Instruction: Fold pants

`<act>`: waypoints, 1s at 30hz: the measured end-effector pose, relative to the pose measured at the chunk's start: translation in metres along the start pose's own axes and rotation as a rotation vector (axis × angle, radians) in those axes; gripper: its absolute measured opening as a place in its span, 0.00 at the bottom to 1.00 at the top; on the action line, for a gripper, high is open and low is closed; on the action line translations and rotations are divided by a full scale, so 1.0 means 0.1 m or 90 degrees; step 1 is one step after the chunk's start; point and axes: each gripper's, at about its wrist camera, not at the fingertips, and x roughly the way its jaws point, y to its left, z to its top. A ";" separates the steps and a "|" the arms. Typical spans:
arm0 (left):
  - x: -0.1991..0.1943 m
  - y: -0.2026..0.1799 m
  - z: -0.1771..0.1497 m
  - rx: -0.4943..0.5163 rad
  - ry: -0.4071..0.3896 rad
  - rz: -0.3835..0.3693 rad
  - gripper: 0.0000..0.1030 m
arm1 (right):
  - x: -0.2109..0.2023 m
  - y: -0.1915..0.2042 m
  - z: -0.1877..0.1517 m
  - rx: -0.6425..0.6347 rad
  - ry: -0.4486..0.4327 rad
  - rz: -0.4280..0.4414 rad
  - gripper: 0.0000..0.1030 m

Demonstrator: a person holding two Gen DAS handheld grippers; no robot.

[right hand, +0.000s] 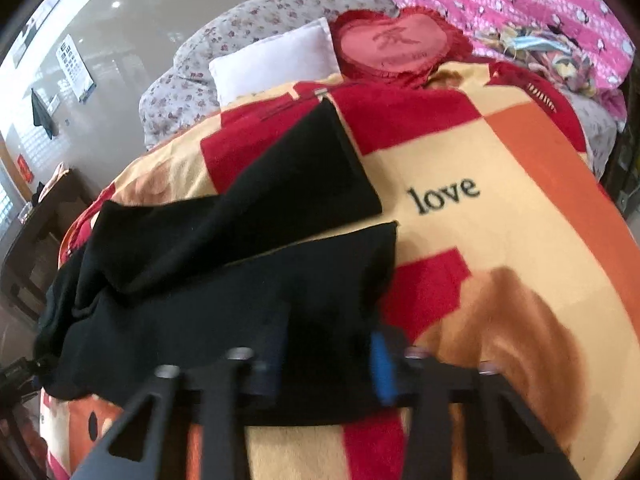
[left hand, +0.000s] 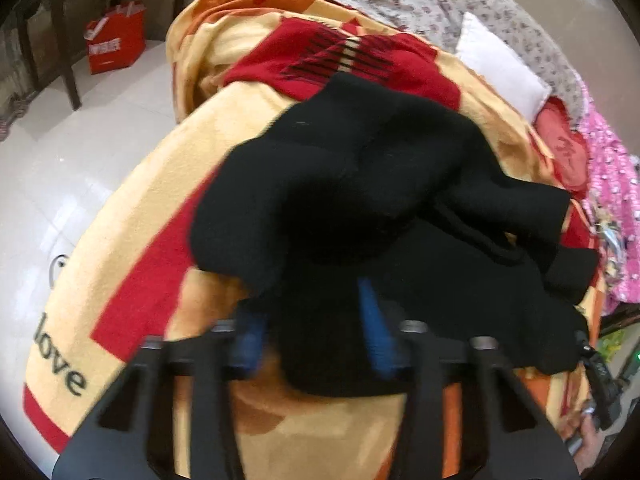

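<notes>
Tongs (left hand: 316,344) (right hand: 326,368) of both hands straddle black pants (left hand: 360,200) (right hand: 224,288).

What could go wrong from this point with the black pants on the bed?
1. The black pants lie bunched, one leg crossing the other, so a fold now may lock in the creases.
2. Cloth sits between both the left gripper and right gripper fingers; uneven pulling could twist it.
3. The blanket is soft and rumpled and could get pinched along.

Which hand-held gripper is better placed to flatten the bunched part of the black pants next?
Probably the left hand-held gripper: the black pants lie heaped directly ahead of it. Before the right hand-held gripper, the legs already lie fairly flat.
</notes>
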 end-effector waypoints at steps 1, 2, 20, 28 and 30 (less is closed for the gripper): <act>-0.01 0.02 0.01 -0.002 0.002 0.001 0.17 | -0.05 -0.01 0.02 0.006 -0.005 0.015 0.08; -0.02 0.05 0.02 -0.006 0.008 -0.014 0.14 | -0.13 -0.03 0.04 0.010 -0.017 0.019 0.08; -0.63 0.31 -0.21 0.027 0.013 -0.081 0.11 | -1.22 -0.36 -0.06 0.009 -0.078 0.000 0.06; -0.34 0.47 -0.32 0.011 0.056 -0.031 0.18 | -0.91 -0.51 -0.17 0.016 -0.007 -0.096 0.06; -0.45 0.47 -0.29 0.020 0.039 -0.019 0.18 | -0.99 -0.28 -0.17 -0.022 -0.022 -0.061 0.07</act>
